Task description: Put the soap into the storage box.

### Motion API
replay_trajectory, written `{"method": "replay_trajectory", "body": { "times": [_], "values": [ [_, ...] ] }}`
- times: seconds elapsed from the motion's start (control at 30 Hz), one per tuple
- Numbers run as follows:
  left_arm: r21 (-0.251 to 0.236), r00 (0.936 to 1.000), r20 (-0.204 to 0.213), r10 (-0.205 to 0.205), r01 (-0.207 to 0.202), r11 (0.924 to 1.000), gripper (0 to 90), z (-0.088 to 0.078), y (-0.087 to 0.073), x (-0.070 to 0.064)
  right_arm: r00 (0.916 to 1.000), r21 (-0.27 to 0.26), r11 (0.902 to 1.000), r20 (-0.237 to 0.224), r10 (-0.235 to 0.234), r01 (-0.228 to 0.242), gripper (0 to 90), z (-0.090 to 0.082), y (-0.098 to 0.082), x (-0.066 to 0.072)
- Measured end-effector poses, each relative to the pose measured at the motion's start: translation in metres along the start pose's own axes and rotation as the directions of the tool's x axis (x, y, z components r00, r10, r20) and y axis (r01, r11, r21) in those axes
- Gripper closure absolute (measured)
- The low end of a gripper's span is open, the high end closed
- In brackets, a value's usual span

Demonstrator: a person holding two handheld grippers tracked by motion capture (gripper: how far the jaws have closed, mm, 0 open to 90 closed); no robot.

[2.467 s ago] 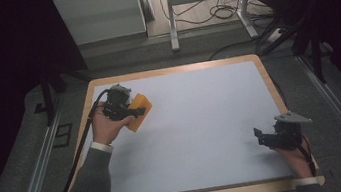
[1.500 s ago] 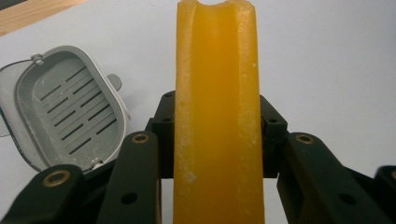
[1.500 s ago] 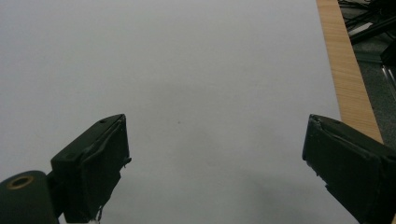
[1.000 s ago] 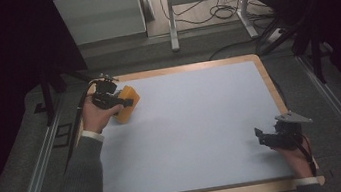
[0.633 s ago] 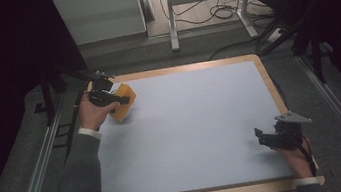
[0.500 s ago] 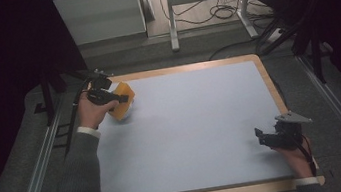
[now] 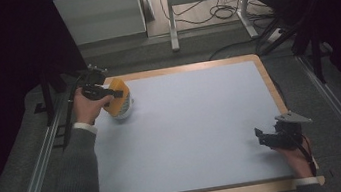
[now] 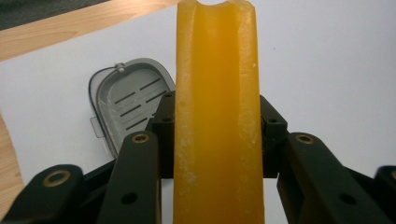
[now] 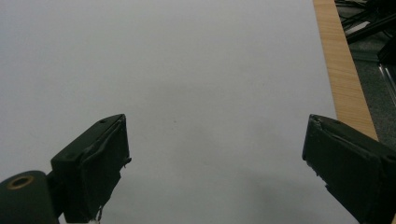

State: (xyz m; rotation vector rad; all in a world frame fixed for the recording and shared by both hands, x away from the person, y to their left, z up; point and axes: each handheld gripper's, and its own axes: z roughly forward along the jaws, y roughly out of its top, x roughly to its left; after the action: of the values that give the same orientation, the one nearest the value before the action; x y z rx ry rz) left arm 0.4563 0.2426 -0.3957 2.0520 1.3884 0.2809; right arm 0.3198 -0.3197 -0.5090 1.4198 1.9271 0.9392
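The left tool (image 7: 107,93) is at about 10 o'clock on the tabletop (image 7: 197,122), near its far-left corner, and its jaws are clamped on an orange soap bar (image 8: 217,107). In the left gripper view the bar rises between the two black jaws as a long, translucent amber block with a shallow groove down its middle and whitish scuffing along both raised edges; its far end has a rounded notch. The jaws press its two long sides.

Just behind the bar, at roughly 10 o'clock in that view, a grey soap dish (image 8: 128,105) lies on the white surface; it has a rounded outline, slotted ridges inside and a small hinge or clasp at its far rim. From the high view the bar (image 7: 117,96) hangs over or just beside a pale object that is probably this dish, though whether they touch is unclear.

The right tool (image 7: 265,138) sits at about 4 o'clock near the tabletop's right wooden edge (image 9: 343,70). In the right gripper view its jaws stand wide apart with nothing between them, above bare white surface.
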Motion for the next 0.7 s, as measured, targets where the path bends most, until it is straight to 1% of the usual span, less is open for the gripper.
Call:
{"method": "replay_trajectory", "body": {
  "times": [0.03,0.3,0.37,0.43,0.47,0.5,0.67,0.7],
  "values": [
    [0.005,1.0,-0.006,-0.007,0.007,1.0,61.2,0.002,0.001,0.003,1.0,0.0,1.0,0.0,0.001,-0.001,7.3,0.0,0.0,0.0],
    [0.018,0.9992,-0.019,-0.036,0.036,0.9992,61.1,0.014,0.004,0.011,1.0,0.006,1.0,-0.001,0.004,-0.004,7.3,0.002,-0.001,0.0],
    [0.012,0.998,-0.023,-0.059,0.059,0.9982,61.2,0.018,0.005,0.016,1.0,0.004,1.0,0.003,0.005,-0.005,7.3,0.002,-0.001,0.0],
    [0.012,0.9975,-0.026,-0.066,0.066,0.9977,61.2,0.02,0.006,0.017,1.0,0.003,1.0,0.003,0.004,-0.004,7.3,0.002,-0.001,0.0],
    [0.014,0.9969,-0.029,-0.074,0.074,0.9972,61.1,0.023,0.008,0.02,1.0,0.0,1.0,0.004,0.001,-0.001,7.3,0.001,0.0,-0.001],
    [0.014,0.9969,-0.029,-0.074,0.074,0.9972,61.1,0.023,0.008,0.02,1.0,0.0,1.0,0.004,0.001,-0.001,7.3,0.001,0.0,-0.001],
    [0.015,0.9939,-0.04,-0.103,0.103,0.9945,61.1,0.032,0.014,0.023,1.0,0.006,1.0,0.005,0.006,-0.006,7.3,0.002,-0.001,-0.003],
    [0.015,0.9939,-0.04,-0.103,0.103,0.9945,61.1,0.032,0.014,0.023,1.0,0.007,1.0,0.006,0.005,-0.005,7.3,0.002,-0.002,-0.003]
  ]
}}
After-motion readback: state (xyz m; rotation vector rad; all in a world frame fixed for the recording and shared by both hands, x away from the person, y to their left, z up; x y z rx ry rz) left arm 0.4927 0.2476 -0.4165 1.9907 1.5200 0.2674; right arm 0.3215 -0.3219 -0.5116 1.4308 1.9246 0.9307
